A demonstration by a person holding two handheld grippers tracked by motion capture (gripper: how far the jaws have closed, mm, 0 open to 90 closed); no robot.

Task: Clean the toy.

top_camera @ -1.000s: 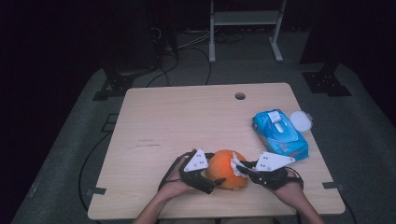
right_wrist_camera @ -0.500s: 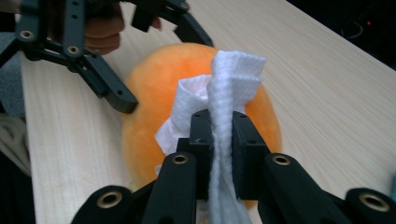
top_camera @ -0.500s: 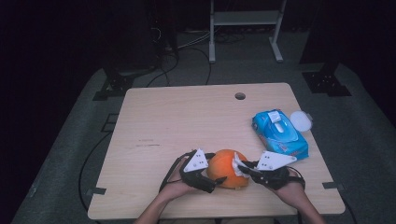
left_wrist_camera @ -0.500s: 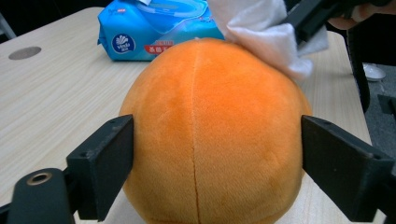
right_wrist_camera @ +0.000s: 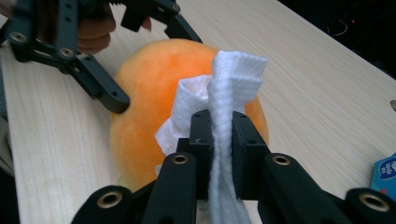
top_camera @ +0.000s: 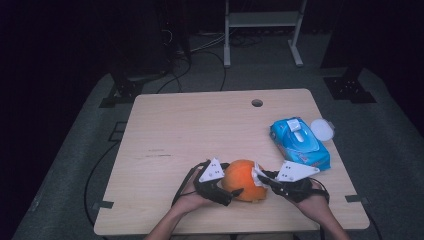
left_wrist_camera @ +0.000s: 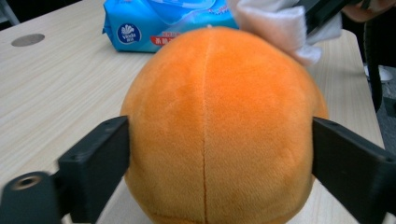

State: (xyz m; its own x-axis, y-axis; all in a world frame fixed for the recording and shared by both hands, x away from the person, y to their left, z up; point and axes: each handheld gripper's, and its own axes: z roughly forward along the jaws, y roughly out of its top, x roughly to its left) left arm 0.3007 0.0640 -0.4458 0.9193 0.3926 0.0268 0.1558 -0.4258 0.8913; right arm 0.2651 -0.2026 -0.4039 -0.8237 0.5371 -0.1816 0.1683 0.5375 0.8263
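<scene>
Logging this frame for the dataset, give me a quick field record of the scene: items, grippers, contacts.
work: wiping an orange plush ball
left gripper: jaws on both sides of the ball, just been opening, pads at its flanks
right gripper: shut on a folded white wipe
wipe contact: against the ball's upper side
wipes pack: blue, right on the table
lid: white, beside the pack

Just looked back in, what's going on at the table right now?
A person is wiping an orange plush ball near the front edge of the table. The left gripper clasps the ball from both sides, its jaws having just opened a little. The right gripper is shut on a folded white wipe and presses it against the ball's top. A blue wipes pack lies to the right.
</scene>
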